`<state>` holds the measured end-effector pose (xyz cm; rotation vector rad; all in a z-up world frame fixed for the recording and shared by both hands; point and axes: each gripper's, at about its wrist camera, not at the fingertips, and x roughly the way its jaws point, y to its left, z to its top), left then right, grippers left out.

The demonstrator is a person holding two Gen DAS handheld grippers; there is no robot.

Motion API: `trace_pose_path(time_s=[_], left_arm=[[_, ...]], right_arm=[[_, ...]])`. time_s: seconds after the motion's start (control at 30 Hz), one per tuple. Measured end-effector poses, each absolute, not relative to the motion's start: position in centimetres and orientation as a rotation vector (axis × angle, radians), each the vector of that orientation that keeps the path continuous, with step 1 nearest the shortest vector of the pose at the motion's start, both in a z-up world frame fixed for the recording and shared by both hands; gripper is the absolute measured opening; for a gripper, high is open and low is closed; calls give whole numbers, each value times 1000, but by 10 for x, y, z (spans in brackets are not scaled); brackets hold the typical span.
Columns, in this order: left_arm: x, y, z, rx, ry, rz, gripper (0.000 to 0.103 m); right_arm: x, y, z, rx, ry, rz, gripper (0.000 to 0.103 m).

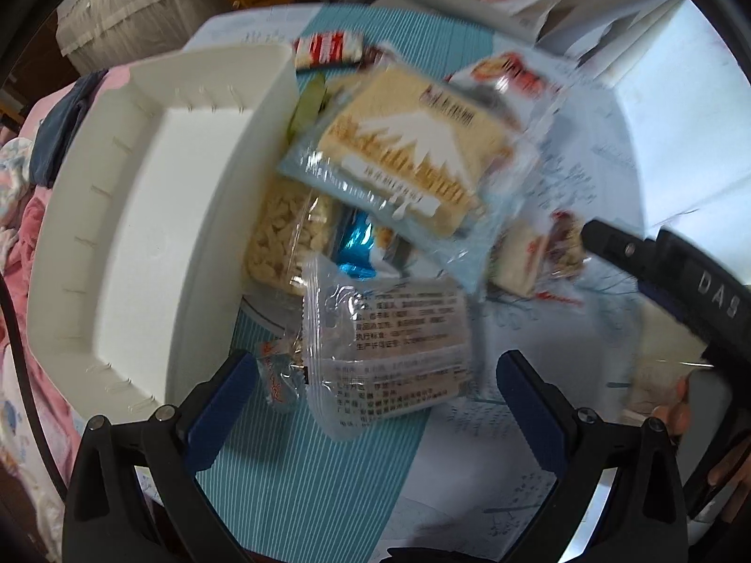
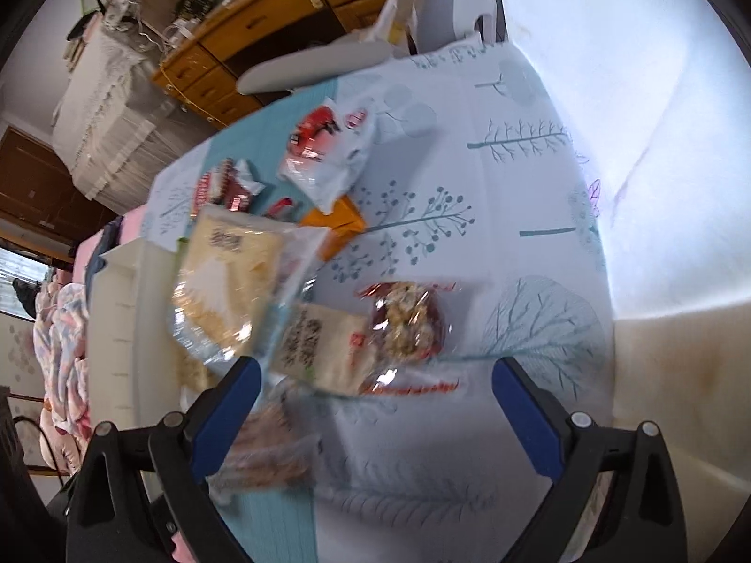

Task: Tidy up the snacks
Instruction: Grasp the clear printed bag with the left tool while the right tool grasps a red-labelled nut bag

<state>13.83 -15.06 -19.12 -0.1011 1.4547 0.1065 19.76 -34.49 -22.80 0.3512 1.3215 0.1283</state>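
Note:
An empty white bin (image 1: pixel 141 234) stands at the table's left; the right wrist view shows its wall (image 2: pixel 122 309). Beside it lies a pile of snacks, topped by a cream wafer pack (image 1: pixel 403 150) (image 2: pixel 225 272). A puffed-snack bag (image 1: pixel 286 234) and a blue foil packet (image 1: pixel 361 244) lie underneath. My left gripper (image 1: pixel 375 375) is open just above a clear printed packet (image 1: pixel 394 342). My right gripper (image 2: pixel 378 375) is open, close in front of a nut bar pack (image 2: pixel 408 323) (image 1: pixel 540 253) and a white packet (image 2: pixel 324 347). One of its black fingers (image 1: pixel 610 246) reaches that pack.
A red-white pouch (image 2: pixel 324 150), an orange packet (image 2: pixel 338 225) and wrapped candy (image 2: pixel 225 187) lie farther back on the tree-print cloth (image 2: pixel 516 216). A blurred brown packet (image 2: pixel 267 450) sits by my right gripper's left finger. A grey chair (image 2: pixel 319 65) stands behind, pink bedding (image 1: pixel 28 234) at the left.

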Motion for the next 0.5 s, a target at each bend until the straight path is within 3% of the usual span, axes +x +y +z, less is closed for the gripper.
trace_pose_path(time_s=[0.37, 0.5], left_arm=[[158, -152, -247, -124, 1573, 179, 102], [169, -164, -259, -96, 1592, 178, 102]], right_arm=[[217, -337, -270, 266, 1406, 101, 85], [220, -340, -278, 255, 1418, 106, 74]])
